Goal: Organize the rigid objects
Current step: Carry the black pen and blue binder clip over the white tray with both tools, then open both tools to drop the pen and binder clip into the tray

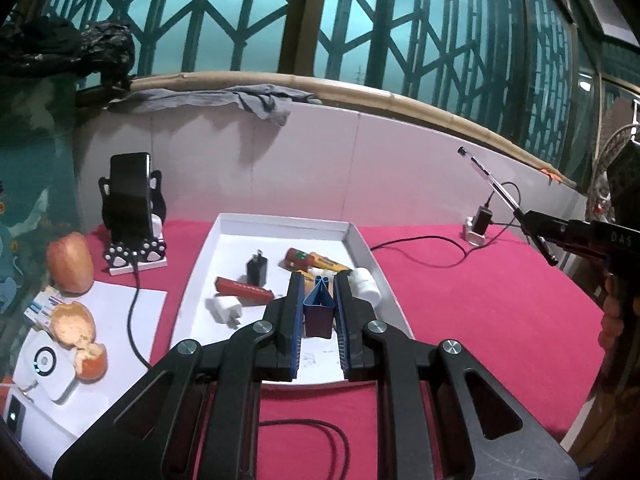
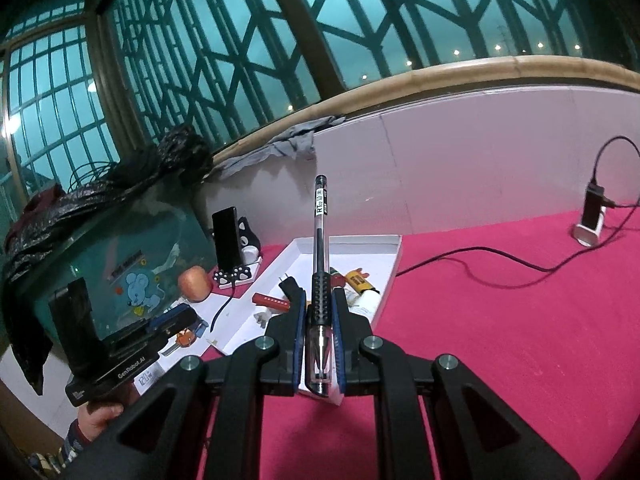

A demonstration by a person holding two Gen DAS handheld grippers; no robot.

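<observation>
Pen (image 2: pixel 320 264): clamped between the pads of the right gripper (image 2: pixel 319 320), barrel pointing forward and up, over the near edge of the white tray (image 2: pixel 394 256). Left wrist view alone shows a blue folded clip (image 1: pixel 319 308) pinched in the left gripper (image 1: pixel 318 304), above the tray floor. Black charger (image 1: pixel 256 269), red bar (image 1: pixel 243 290) and white plug (image 1: pixel 224 309) lie in the tray on the red worktop (image 1: pixel 480 300).

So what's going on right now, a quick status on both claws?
Left gripper shut on blue clip, over white tray. Right gripper shut on pen, beside tray. Nothing blocking.
</observation>
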